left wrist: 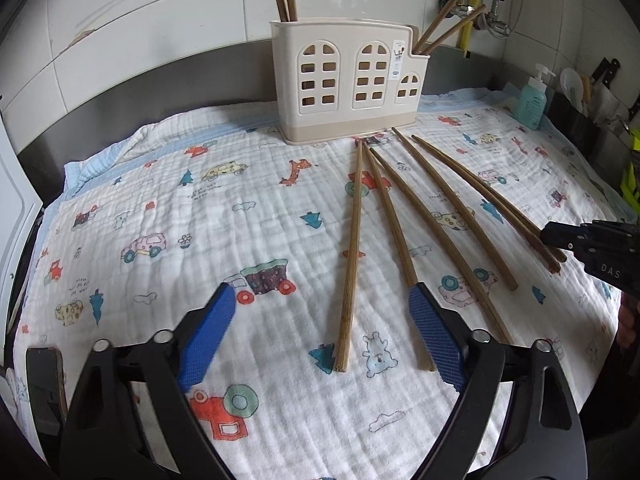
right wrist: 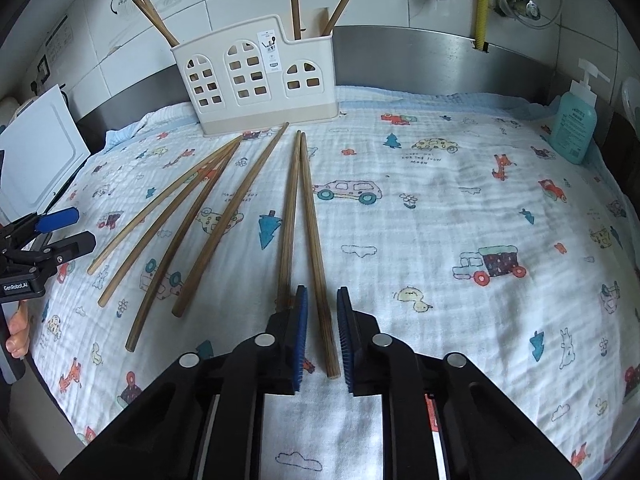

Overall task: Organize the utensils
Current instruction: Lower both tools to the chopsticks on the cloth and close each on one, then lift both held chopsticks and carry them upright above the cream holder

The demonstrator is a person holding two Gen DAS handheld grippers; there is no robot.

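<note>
From the left wrist view, the left gripper point(left wrist: 320, 316) hangs over the white muslin cloth printed with cartoon cars and trees point(left wrist: 168, 200), its blue-padded jaws spread wide and holding nothing. Six brown wooden chopsticks point(left wrist: 351, 256) lie fanned on the cloth, far tips converging near the cream plastic utensil holder with arched window cut-outs point(left wrist: 344, 80) — more chopsticks stand upright inside it. One chopstick lies between the open jaws, untouched. At the right edge the right gripper point(left wrist: 560, 240) sits low on the outermost pair.

From the right wrist view, the right gripper point(right wrist: 322, 312) straddles the rightmost chopstick point(right wrist: 316, 256) of that pair — jaws drawn narrow, yet a sliver of gap shows on either side, so the pads are not pressing. A teal pump soap bottle point(right wrist: 574, 120) stands far right.
</note>
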